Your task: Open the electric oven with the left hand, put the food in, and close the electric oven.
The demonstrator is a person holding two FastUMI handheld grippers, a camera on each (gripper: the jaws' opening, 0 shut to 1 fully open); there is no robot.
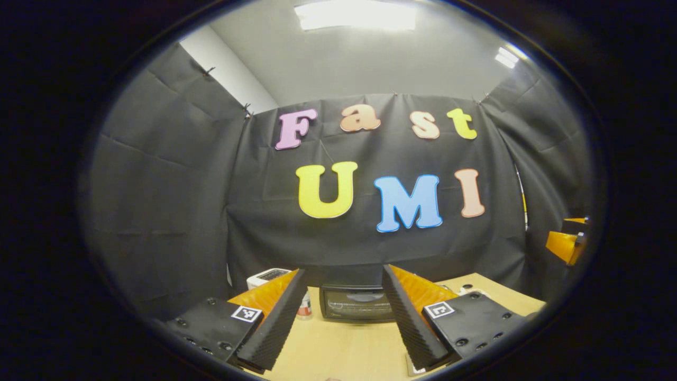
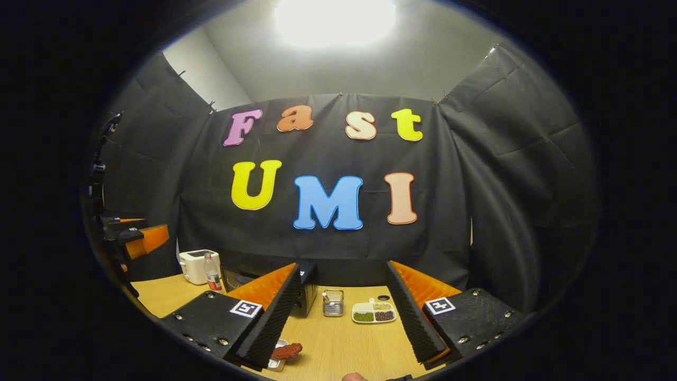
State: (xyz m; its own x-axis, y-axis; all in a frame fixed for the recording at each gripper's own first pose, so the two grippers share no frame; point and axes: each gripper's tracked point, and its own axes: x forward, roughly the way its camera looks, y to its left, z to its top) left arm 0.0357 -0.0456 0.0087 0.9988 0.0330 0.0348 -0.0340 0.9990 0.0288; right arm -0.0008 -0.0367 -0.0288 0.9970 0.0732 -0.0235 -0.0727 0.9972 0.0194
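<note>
Both my grippers held above the table, jaws apart.
My left gripper faces the closed oven; my right gripper hangs over the sausage.

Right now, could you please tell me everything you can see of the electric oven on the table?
The electric oven is a small dark box with a glass front door, standing upright on the wooden table against the booth's black cloth wall. Its door looks shut; light glints on the glass, and the inside cannot be made out. It sits framed between the left gripper's open fingers, farther off and untouched. A white toaster stands to its left.
</note>
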